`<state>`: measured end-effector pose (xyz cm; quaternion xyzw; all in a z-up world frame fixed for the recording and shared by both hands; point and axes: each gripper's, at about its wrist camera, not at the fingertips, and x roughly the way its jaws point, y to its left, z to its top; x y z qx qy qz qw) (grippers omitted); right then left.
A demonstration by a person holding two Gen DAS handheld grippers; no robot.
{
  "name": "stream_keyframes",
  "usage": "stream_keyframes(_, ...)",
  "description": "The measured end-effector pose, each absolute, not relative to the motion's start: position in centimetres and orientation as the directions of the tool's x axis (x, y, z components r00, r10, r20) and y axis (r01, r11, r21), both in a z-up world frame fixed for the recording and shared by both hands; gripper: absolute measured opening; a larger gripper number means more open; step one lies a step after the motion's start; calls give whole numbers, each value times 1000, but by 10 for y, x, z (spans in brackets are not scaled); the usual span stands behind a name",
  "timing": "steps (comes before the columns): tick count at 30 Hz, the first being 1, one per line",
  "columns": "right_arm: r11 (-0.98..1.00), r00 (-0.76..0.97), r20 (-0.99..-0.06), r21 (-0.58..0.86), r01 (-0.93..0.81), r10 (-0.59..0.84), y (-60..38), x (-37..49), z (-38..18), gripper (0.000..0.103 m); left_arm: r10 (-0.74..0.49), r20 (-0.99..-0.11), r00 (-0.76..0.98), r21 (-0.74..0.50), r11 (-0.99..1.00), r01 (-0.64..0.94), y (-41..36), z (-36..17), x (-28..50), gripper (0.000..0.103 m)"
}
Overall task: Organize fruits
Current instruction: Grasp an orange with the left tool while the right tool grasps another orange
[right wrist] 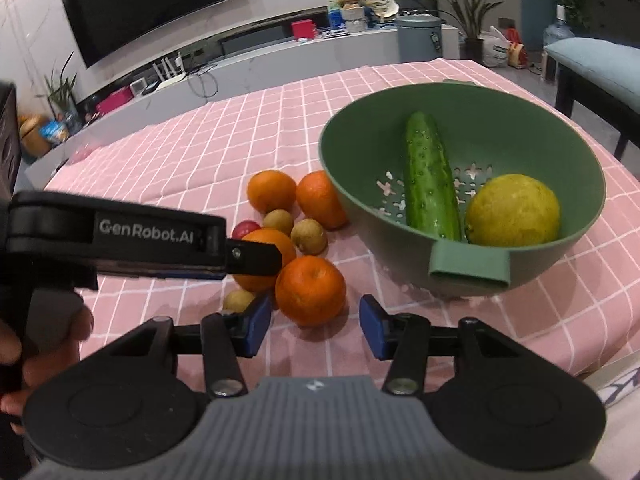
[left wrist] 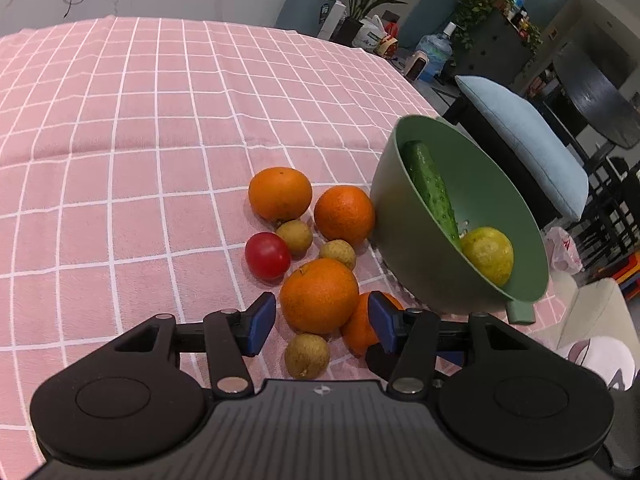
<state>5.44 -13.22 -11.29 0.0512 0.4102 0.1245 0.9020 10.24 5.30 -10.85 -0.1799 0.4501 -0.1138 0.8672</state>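
Observation:
On the pink checked cloth [left wrist: 140, 140] lie several oranges, a red tomato [left wrist: 267, 255] and three small brown longans. My left gripper [left wrist: 322, 324] is open, its blue pads on either side of the nearest orange [left wrist: 319, 296] with a thin gap at each. The right gripper [right wrist: 315, 326] is also open, just short of another orange [right wrist: 310, 290]. The left gripper's finger [right wrist: 256, 258] crosses the pile in the right wrist view. To the right, a green colander bowl [right wrist: 440, 92] holds a cucumber [right wrist: 430, 176] and a yellow-green citrus [right wrist: 512, 210].
Two more oranges [left wrist: 280, 194] [left wrist: 344, 212] lie against the bowl's wall [left wrist: 400, 216]. The table edge runs just right of the bowl, with a blue-cushioned bench [left wrist: 532, 148] beyond. A hand [right wrist: 48, 340] grips the left gripper's handle. The cloth stretches far to the left.

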Motion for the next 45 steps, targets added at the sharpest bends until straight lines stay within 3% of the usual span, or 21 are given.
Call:
stream_keyframes(11, 963, 632, -726, 215, -166, 271, -129, 66, -119, 43, -419, -713, 562, -524, 851, -30, 66, -121, 108, 65)
stream_keyframes(16, 960, 632, -723, 212, -184, 280, -127, 66, -120, 38, -419, -703, 574, -529, 848, -27, 68, -121, 105, 53)
stream_keyframes(19, 960, 634, -721, 207, -188, 280, -127, 64, -119, 37, -419, -699, 580, -532, 846, -30, 70, -121, 102, 52)
stream_keyframes(36, 937, 662, -663, 260, -234, 350, -150, 37, -84, 36, -266, -658, 704, -388, 921, -14, 57, -53, 62, 51)
stream_keyframes(45, 930, 726, -582, 227, -288, 367, -183, 28, -32, 36, -256, -631, 732, -251, 961, 120, 12, -10, 67, 51)
